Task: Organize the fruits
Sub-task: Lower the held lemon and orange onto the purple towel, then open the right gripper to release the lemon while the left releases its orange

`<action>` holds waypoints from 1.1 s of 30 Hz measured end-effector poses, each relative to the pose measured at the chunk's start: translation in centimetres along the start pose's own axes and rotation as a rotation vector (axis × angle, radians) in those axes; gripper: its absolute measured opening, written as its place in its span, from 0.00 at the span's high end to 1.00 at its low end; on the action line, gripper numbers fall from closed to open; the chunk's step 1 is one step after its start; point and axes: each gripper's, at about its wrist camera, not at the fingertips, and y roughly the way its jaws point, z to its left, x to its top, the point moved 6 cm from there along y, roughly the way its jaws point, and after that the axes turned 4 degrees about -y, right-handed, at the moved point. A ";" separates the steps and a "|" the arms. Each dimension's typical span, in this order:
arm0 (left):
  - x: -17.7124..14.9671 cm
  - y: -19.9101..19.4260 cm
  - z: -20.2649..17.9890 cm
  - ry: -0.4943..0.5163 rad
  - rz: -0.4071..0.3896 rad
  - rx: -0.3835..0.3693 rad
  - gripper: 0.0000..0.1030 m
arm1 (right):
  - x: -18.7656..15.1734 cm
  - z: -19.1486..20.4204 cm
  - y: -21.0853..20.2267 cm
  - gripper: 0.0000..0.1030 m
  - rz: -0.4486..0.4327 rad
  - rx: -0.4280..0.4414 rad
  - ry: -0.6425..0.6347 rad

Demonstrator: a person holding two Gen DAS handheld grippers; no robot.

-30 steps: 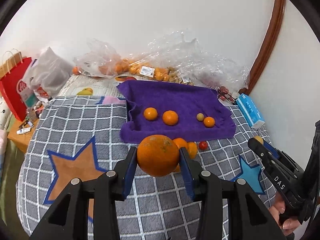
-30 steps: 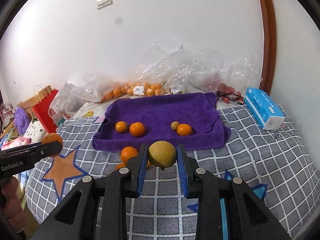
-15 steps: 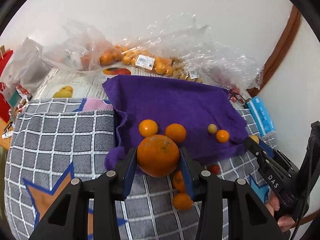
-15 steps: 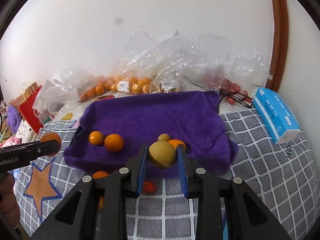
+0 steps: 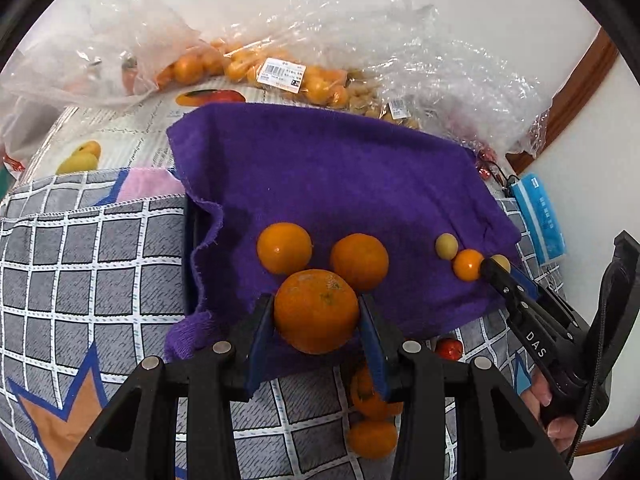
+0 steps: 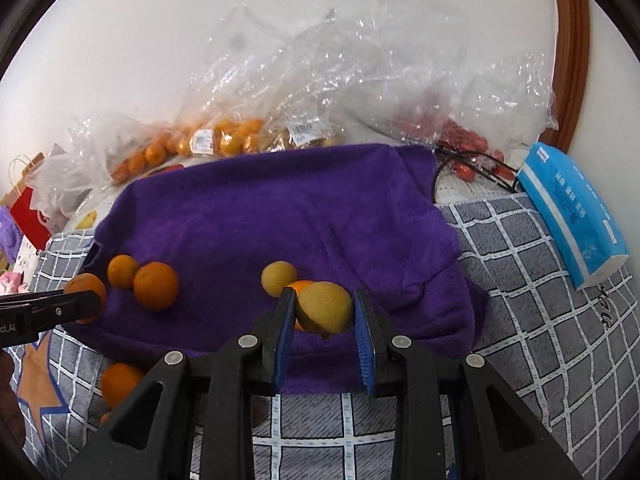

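My left gripper (image 5: 316, 316) is shut on a large orange (image 5: 316, 311), held over the front left part of the purple towel (image 5: 340, 176). Two oranges (image 5: 284, 248) lie on the towel just beyond it. My right gripper (image 6: 324, 316) is shut on a yellow-green fruit (image 6: 325, 307), held over the towel's (image 6: 280, 216) front middle, next to a small yellow fruit (image 6: 279, 278) and a small orange (image 5: 467, 265). The right gripper also shows in the left wrist view (image 5: 496, 268). The left gripper shows at the left edge of the right wrist view (image 6: 86, 300).
Loose oranges (image 5: 372, 438) and a red tomato (image 5: 449, 349) lie on the checked blanket (image 5: 92, 272) in front of the towel. Plastic bags of fruit (image 6: 224, 140) line the wall. A blue tissue pack (image 6: 572, 216) lies at the right.
Both grippers have moved forward and down with their fruits, from above the blanket to over the towel's front part. The fruits on the towel have not moved.
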 end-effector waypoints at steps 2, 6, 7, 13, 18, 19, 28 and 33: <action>0.0 0.2 0.0 0.002 0.005 0.002 0.62 | -0.1 0.0 0.2 0.72 0.001 -0.006 -0.005; 0.1 0.5 0.1 -0.002 0.015 -0.004 0.62 | -0.2 0.2 0.5 0.72 0.003 -0.020 -0.020; 0.1 0.6 0.1 -0.004 0.018 -0.004 0.62 | -0.2 0.2 0.5 0.72 0.002 -0.024 -0.025; 0.3 1.1 0.3 -0.015 0.030 -0.008 0.62 | -0.3 0.5 0.8 0.72 0.004 -0.038 -0.044; 0.3 1.8 0.5 -0.025 0.042 -0.007 0.62 | -0.4 0.7 1.0 0.72 0.003 -0.048 -0.058; 0.3 1.9 0.5 -0.025 0.044 -0.004 0.62 | -0.4 0.8 1.1 0.72 0.003 -0.049 -0.059; 0.3 2.6 0.7 -0.024 0.044 0.005 0.62 | -0.4 0.9 0.6 0.64 0.002 -0.050 -0.066; 0.2 2.5 0.8 -0.020 0.040 0.013 0.61 | -0.3 1.1 -0.5 0.53 -0.011 -0.059 -0.065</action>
